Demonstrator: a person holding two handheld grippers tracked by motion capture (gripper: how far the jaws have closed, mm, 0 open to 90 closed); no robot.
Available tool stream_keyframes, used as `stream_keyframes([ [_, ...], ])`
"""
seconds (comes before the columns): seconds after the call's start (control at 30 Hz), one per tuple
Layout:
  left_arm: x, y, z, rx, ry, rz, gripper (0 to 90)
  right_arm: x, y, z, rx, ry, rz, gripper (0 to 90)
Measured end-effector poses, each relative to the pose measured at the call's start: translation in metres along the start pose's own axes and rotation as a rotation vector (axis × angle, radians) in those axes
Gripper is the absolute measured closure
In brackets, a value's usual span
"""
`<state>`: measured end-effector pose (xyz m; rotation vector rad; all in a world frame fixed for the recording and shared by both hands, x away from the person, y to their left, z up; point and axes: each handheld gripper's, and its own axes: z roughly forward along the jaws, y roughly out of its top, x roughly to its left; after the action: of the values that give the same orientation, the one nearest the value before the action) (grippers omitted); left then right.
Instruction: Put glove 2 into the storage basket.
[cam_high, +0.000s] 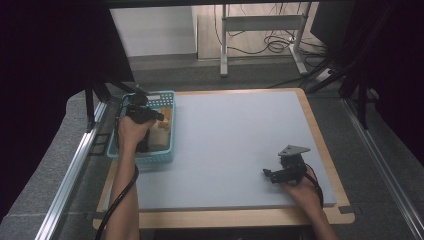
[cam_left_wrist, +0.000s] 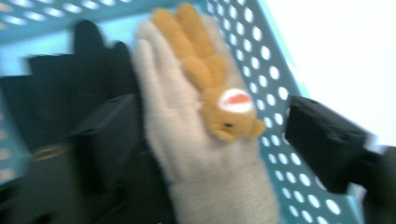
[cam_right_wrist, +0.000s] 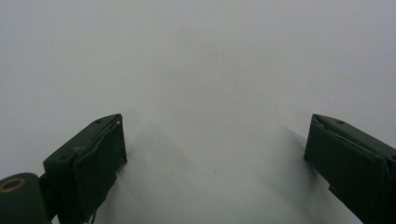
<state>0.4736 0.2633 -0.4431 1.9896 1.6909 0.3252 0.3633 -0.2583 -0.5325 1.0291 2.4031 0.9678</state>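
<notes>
A beige knitted glove (cam_left_wrist: 201, 154) with a small orange plush animal (cam_left_wrist: 210, 79) on it lies in a teal perforated basket (cam_high: 170, 97) at the table's left edge. Dark items (cam_left_wrist: 60, 88) lie beside the glove in the basket. My left gripper (cam_left_wrist: 210, 135) hangs open over the basket, one jaw left of the glove and the other over the basket wall. In the high view the left gripper (cam_high: 145, 114) sits above the glove (cam_high: 159, 135). My right gripper (cam_high: 274, 175) rests open low over the grey mat, and in its own view the right gripper (cam_right_wrist: 215, 149) has nothing between its jaws.
A grey mat (cam_high: 235, 135) covers the wooden table (cam_high: 225, 217). Metal rails (cam_high: 70, 180) run along both sides. A desk frame and cables (cam_high: 270, 42) stand on the floor beyond the far edge.
</notes>
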Motion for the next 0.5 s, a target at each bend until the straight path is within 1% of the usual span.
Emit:
stream_keyframes([
  [0.07,0.003,-0.004,0.004,0.019,0.040,0.000,47.4,0.000,0.000,0.000,0.000,0.000,0.000,4.9],
  [0.13,0.006,-0.007,0.012,0.045,0.083,0.005,59.5,0.000,0.000,0.000,0.000,0.000,0.000,4.9],
  [0.17,0.006,-0.009,0.017,0.054,0.097,0.004,64.2,0.000,0.000,0.000,0.000,0.000,0.000,4.9],
  [0.23,0.008,-0.011,0.027,0.066,0.093,-0.007,69.3,0.000,0.000,0.000,0.000,0.000,0.001,4.9],
  [0.3,0.008,-0.012,0.035,0.078,0.088,-0.014,71.0,0.000,0.000,0.000,0.000,0.000,0.001,4.9],
  [0.33,0.007,-0.012,0.039,0.084,0.075,-0.020,71.6,0.000,0.000,0.000,0.000,0.000,0.000,4.9],
  [0.43,0.004,-0.011,0.046,0.083,0.023,-0.033,73.4,0.000,0.000,0.000,0.000,0.000,0.001,4.8],
  [0.47,0.003,-0.011,0.048,0.082,0.014,-0.035,74.4,0.000,0.000,0.000,0.000,0.000,0.001,4.9],
  [0.5,0.001,-0.011,0.050,0.083,0.015,-0.030,74.7,0.000,0.000,0.000,0.000,0.000,0.001,4.9],
])
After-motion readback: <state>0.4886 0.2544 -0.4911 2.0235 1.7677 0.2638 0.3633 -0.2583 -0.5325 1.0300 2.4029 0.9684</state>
